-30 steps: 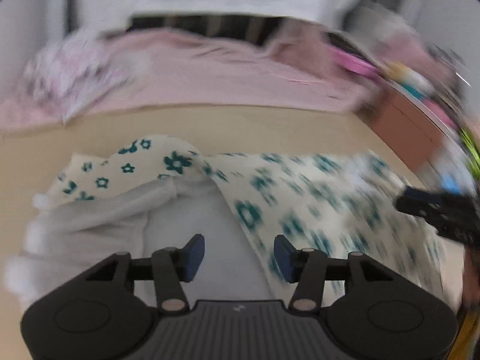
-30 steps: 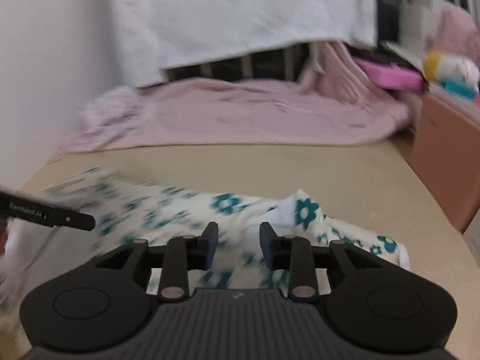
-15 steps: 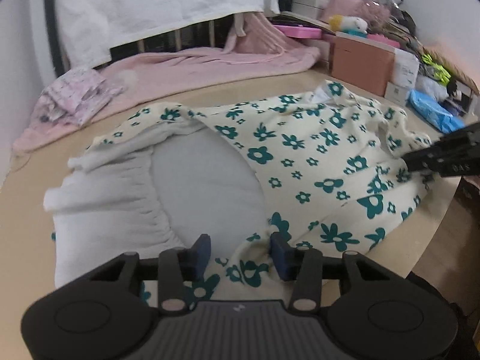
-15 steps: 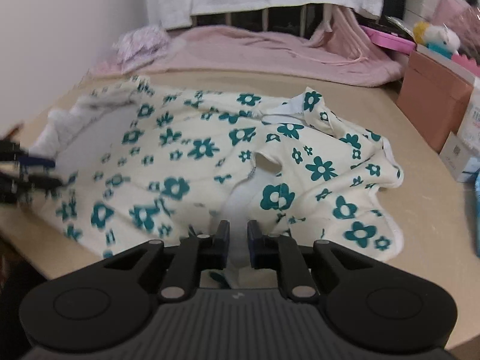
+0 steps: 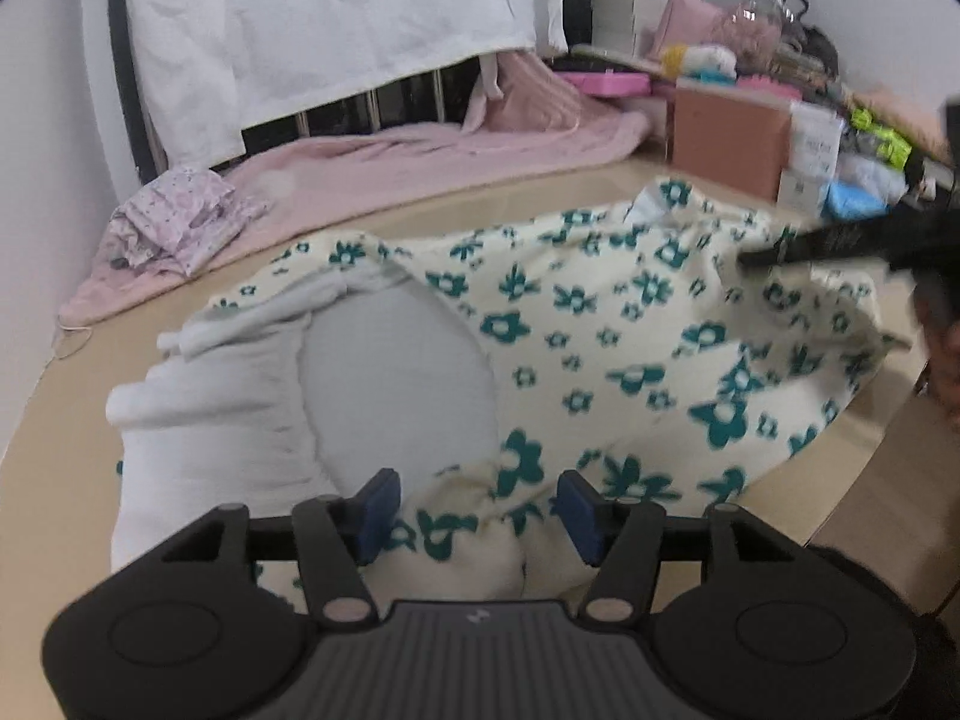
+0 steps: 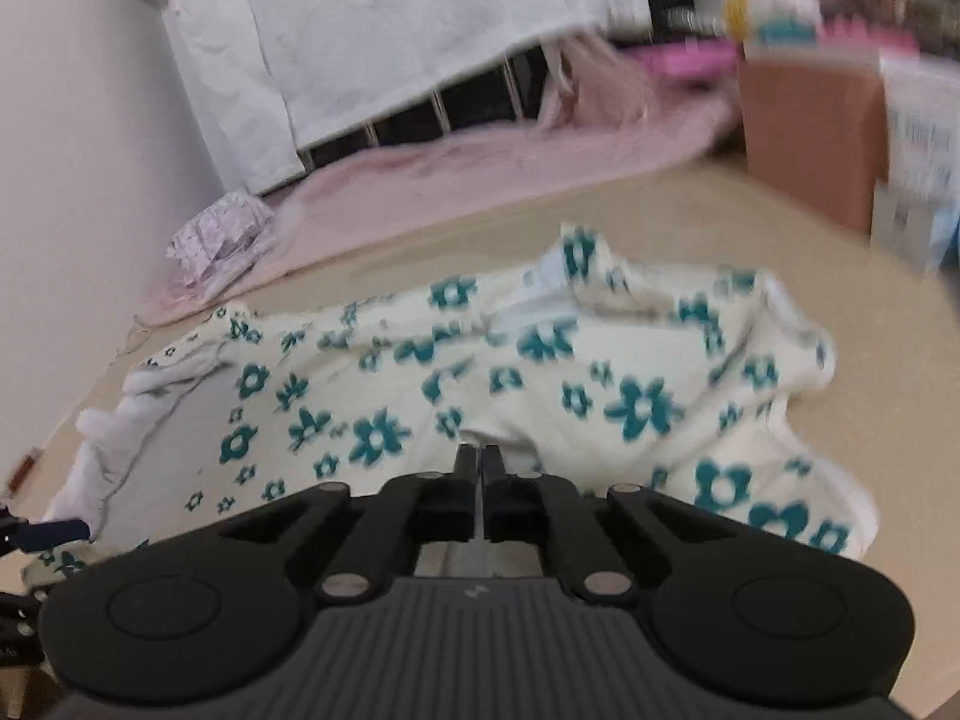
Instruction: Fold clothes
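Prob. a home bedroom: pink blanket, white sheet, stacked boxes.

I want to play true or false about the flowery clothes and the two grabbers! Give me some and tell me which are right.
1. The left gripper has its fingers spread apart. True.
2. The right gripper is wide open. False: its fingers are pinched together at the flowery garment.
3. The flowers on the garment are red. False: they are teal on cream.
4. A pink blanket lies behind the garment. True.
5. The garment is folded into a neat square. False: it lies spread out and rumpled on the table.
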### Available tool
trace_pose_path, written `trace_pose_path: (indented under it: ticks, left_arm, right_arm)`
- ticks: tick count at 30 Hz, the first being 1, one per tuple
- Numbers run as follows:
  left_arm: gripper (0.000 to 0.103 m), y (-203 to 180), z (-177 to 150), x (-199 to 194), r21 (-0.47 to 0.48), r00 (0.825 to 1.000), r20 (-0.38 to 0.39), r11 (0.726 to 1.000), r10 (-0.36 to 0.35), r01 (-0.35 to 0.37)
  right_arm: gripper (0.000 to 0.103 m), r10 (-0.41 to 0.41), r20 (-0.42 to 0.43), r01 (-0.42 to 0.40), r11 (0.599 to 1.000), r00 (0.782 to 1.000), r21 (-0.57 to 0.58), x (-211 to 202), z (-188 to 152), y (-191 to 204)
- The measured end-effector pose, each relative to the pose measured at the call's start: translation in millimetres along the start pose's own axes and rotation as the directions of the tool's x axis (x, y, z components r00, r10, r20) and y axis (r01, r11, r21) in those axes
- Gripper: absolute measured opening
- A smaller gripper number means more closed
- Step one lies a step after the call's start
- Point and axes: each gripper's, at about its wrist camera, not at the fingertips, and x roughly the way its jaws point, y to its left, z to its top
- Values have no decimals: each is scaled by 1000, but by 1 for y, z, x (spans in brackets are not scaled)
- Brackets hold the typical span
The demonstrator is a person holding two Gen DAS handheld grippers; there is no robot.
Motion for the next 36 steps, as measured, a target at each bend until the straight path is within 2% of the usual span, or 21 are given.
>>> trace_pose_path:
  ticks: [2,4,6,10,11,12,13,16,17,19,21,22,27,31,33,34,35,36]
  left_arm:
    - [57,5,-3,-1,-21,1000,8,1000,-11,11]
    - [57,10,-2,-4,-56,1000,5,998,-7,7]
    - [57,15,0,-10,-85,1000,11,996,20,-19]
    - [57,20,5,-28,-116,999,38,993,20,-16]
    - [57,19,8,-31,-121,999,42,993,15,-10]
    - [57,14,13,-32,-117,998,57,993,-8,15]
    - [57,9,18,-32,-112,997,70,993,-33,41]
    - [57,-20,36,-15,-52,979,91,981,-180,185]
    - [57,-32,41,-7,-16,976,90,979,-201,203]
    - [57,-51,47,8,34,971,74,974,-225,223]
    - [56,-65,50,21,65,971,46,971,-234,231]
    - [56,-72,52,27,80,971,32,969,-239,236]
    - [58,-73,51,35,118,956,30,950,-293,288]
    - [61,-74,51,41,148,942,27,933,-335,328]
    - [47,-73,53,47,156,946,11,935,-323,318]
    - [34,-73,53,49,158,952,0,940,-306,302]
    - [33,-70,53,51,153,956,-12,944,-293,292]
    - [34,-66,52,50,139,957,-18,948,-288,288]
  right_arm:
    - [1,-2,26,5,995,1000,-98,-11,-3,23]
    - [2,17,-11,-19,985,1000,-173,-12,-10,39]
    - [7,-9,-49,1,989,999,-151,-11,-13,37]
    - [13,13,-70,-14,1000,997,-15,-22,-10,-5]
    - [22,26,-67,-25,1000,997,4,-28,-11,-15]
    - [38,38,-63,-36,999,997,23,-33,-12,-26]
    - [42,64,-54,-62,998,996,29,-40,-14,-33]
    - [43,152,-65,-149,988,986,42,-47,-17,-44]
    - [43,180,-81,-177,983,980,46,-45,-17,-42]
    - [39,182,-140,-182,983,973,9,-33,-21,-31]
    - [2,171,-161,-177,984,972,-28,-29,-25,-22]
    - [1,165,-169,-175,983,972,-46,-27,-27,-17]
    - [1,235,-44,-237,971,971,-40,-65,-15,-12]
    - [1,280,-36,-282,958,959,-52,-76,-10,-12]
    - [5,237,-60,-241,968,970,-73,-66,-11,-12]
    - [8,203,-55,-208,972,978,-111,-64,-11,-11]
    - [13,168,-44,-173,973,985,-155,-61,-12,-10]
    - [26,182,-19,-181,954,983,-239,-63,-14,-8]
